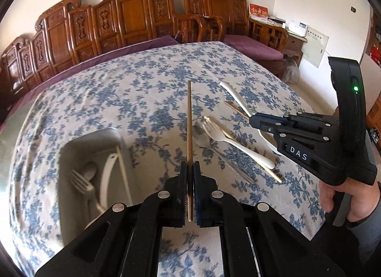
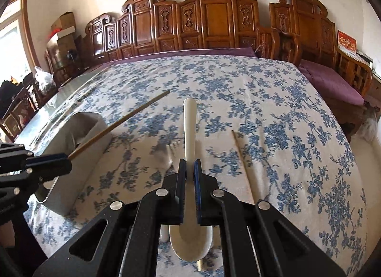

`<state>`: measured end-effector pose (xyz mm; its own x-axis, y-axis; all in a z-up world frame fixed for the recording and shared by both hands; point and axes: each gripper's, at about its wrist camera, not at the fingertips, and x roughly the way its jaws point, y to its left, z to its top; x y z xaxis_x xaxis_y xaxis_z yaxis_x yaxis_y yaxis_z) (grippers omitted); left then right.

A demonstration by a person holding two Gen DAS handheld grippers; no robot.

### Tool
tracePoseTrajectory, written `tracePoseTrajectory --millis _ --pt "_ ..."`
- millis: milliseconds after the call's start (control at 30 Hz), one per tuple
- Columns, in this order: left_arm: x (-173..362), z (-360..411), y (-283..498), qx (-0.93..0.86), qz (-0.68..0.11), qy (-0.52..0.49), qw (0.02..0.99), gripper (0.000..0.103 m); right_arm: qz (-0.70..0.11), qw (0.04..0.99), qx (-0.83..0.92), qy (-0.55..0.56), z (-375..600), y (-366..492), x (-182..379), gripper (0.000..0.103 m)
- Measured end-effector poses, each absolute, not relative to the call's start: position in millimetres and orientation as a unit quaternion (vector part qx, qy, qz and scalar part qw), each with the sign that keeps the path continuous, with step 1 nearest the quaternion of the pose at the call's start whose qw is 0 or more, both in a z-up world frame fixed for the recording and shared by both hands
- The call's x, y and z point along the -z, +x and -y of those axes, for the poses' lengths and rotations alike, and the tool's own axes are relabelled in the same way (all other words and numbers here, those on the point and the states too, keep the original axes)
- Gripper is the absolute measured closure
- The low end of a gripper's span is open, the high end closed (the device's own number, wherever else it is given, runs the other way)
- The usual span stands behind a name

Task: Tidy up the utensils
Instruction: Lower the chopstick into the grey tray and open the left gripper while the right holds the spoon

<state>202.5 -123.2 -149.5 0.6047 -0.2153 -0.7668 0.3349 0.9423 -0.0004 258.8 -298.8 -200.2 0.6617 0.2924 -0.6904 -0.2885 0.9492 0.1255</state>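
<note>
My left gripper (image 1: 190, 169) is shut on a brown chopstick (image 1: 189, 119) that points away from me above the floral tablecloth; the chopstick also shows in the right wrist view (image 2: 123, 120). My right gripper (image 2: 190, 165) is shut on a white spoon (image 2: 189, 129), handle pointing forward, bowl under the jaws. The right gripper also shows in the left wrist view (image 1: 256, 122). A grey tray (image 1: 71, 143) at the left holds a fork, a metal spoon, a white spoon and a chopstick. On the cloth lie a white fork (image 1: 228, 138), a metal spoon (image 1: 202, 137) and another chopstick (image 1: 238, 110).
The table has a blue floral cloth (image 2: 262, 100). Carved wooden benches (image 2: 214, 22) with purple cushions stand behind and to the right of it. The tray also shows at the left in the right wrist view (image 2: 71, 157), beside the table's left edge.
</note>
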Motion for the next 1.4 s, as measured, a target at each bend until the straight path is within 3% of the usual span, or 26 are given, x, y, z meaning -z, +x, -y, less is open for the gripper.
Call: tracePoseTrajectory --millis 767,1400 --pt "138.4 47.8 166.5 0.093 -0.418 0.049 0.902 0.099 -0.366 0.902 -0.226 -0.026 228.2 212.0 189.8 0.095" --pt "164.3 1.2 161.3 0.055 -0.450 0.030 0.891 0.099 -0.374 0.899 -0.226 -0.034 227.2 215.8 198.0 0.095"
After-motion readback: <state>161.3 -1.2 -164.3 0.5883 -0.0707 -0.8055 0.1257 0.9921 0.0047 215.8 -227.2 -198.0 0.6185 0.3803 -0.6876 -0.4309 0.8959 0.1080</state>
